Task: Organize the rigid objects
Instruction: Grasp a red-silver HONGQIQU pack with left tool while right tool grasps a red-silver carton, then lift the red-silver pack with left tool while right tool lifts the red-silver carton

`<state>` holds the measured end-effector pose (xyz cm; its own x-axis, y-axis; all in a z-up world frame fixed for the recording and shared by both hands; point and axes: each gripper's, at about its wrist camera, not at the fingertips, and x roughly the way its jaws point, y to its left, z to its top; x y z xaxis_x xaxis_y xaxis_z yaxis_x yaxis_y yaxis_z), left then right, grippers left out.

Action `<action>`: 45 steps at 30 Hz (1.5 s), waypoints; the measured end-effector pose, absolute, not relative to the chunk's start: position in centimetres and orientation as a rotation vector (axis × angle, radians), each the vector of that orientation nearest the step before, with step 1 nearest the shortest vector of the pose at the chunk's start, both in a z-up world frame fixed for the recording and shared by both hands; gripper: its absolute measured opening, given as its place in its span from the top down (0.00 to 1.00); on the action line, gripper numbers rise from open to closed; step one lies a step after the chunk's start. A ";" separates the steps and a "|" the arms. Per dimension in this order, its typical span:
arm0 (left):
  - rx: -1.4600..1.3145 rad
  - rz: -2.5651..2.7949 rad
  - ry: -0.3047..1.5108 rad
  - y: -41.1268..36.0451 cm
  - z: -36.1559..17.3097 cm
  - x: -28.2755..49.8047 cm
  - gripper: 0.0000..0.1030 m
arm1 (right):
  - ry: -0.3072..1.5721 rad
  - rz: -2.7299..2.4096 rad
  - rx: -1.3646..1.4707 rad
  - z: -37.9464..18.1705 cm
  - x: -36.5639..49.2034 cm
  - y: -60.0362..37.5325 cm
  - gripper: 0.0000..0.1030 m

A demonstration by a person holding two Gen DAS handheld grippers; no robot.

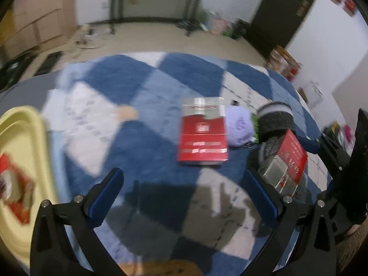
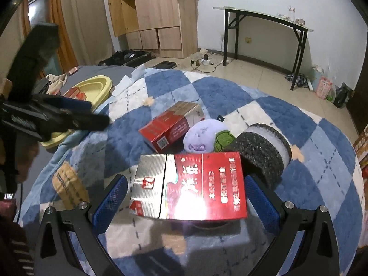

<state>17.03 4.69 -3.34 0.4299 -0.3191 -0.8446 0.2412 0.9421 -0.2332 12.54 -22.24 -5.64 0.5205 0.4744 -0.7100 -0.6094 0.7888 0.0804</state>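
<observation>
A red-and-silver carton (image 2: 188, 187) is framed between the fingers of the right gripper (image 2: 185, 197), raised clear of the blue checked blanket (image 2: 322, 142). A shadow is cast beneath it, so it is judged to be held and lifted, though contact at the left pad is not plainly shown and the grip may be lighter than it looks. The step in hand is taken to be the carrying of this carton toward the yellow basin (image 2: 99, 85), which is seen at the far left edge of the bed, well apart from the carton.

The left gripper (image 1: 184, 184) is seen with its jaws spread wide and nothing between them, hovering above the blanket with a second red carton (image 1: 202, 135) lying flat just ahead of it. The left view is blurred, so finer detail there cannot be read.

Inside the basin, at least one red box (image 2: 76, 94) is already lodged; how many are in it cannot be told. Left on the blanket beside the flat carton are a purple plush toy (image 2: 202, 135) and a rolled dark sock (image 2: 264, 147), both soft and presumably not meant for the basin.

For the next move, a steady sideways carry across the bed is called for, with the carton kept level and the left gripper avoided.
</observation>
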 end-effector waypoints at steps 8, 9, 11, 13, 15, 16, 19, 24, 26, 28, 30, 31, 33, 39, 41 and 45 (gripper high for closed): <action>-0.020 -0.408 1.102 1.8 -6.3 21.0 0.01 | 0.810 0.647 -0.174 -6.5 13.3 -22.4 0.00; -0.040 -0.407 1.106 2.0 -6.6 21.4 0.02 | 0.808 0.633 -0.186 -6.5 13.2 -22.2 0.00; -0.084 -0.405 1.103 2.2 -7.0 21.9 0.07 | 0.798 0.631 -0.208 -6.6 13.2 -21.8 0.00; -0.100 -0.424 1.104 2.0 -7.3 22.0 0.11 | 0.787 0.630 -0.235 -6.7 13.2 -21.5 0.00; -0.078 -0.413 1.083 1.6 -7.3 21.9 0.26 | 0.777 0.635 -0.233 -6.8 13.3 -21.4 0.02; -0.091 -0.418 1.071 1.6 -7.1 21.8 0.33 | 0.773 0.638 -0.224 -6.8 13.3 -21.5 0.05; -0.126 -0.410 1.069 1.7 -6.7 21.6 0.44 | 0.760 0.640 -0.210 -6.6 13.4 -22.0 0.12; -0.104 -0.351 1.035 2.3 -5.1 20.1 0.44 | 0.760 0.661 -0.176 -6.2 13.2 -22.7 0.13; -0.092 -0.330 1.013 3.0 -3.7 19.1 0.44 | 0.747 0.666 -0.177 -5.6 12.9 -22.9 0.13; -0.070 -0.306 1.000 4.1 -1.8 17.9 0.44 | 0.715 0.663 -0.177 -4.4 12.4 -23.4 0.13; -0.056 -0.285 0.983 5.3 0.0 16.9 0.44 | 0.668 0.656 -0.146 -2.8 11.9 -24.3 0.13; -0.044 -0.275 0.968 5.9 1.1 16.1 0.44 | 0.638 0.647 -0.130 -1.9 11.6 -25.0 0.12; -0.026 -0.252 0.941 6.9 2.9 14.8 0.44 | 0.594 0.621 -0.101 -0.3 11.2 -26.6 0.12; -0.099 -0.191 0.831 10.4 7.7 9.8 0.44 | 0.560 0.564 -0.028 0.9 10.1 -30.2 0.12; -0.087 -0.166 0.823 10.9 8.3 8.8 0.44 | 0.560 0.550 -0.025 0.7 9.9 -30.7 0.12; -0.084 -0.140 0.775 11.4 7.5 7.6 0.44 | 0.559 0.550 -0.019 0.8 9.8 -30.4 0.12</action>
<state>7.58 11.39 7.47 0.7061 -0.1567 -0.6906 0.0949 0.9873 -0.1271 9.77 -30.43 0.76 0.7076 0.4905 -0.5087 -0.5007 0.8560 0.1288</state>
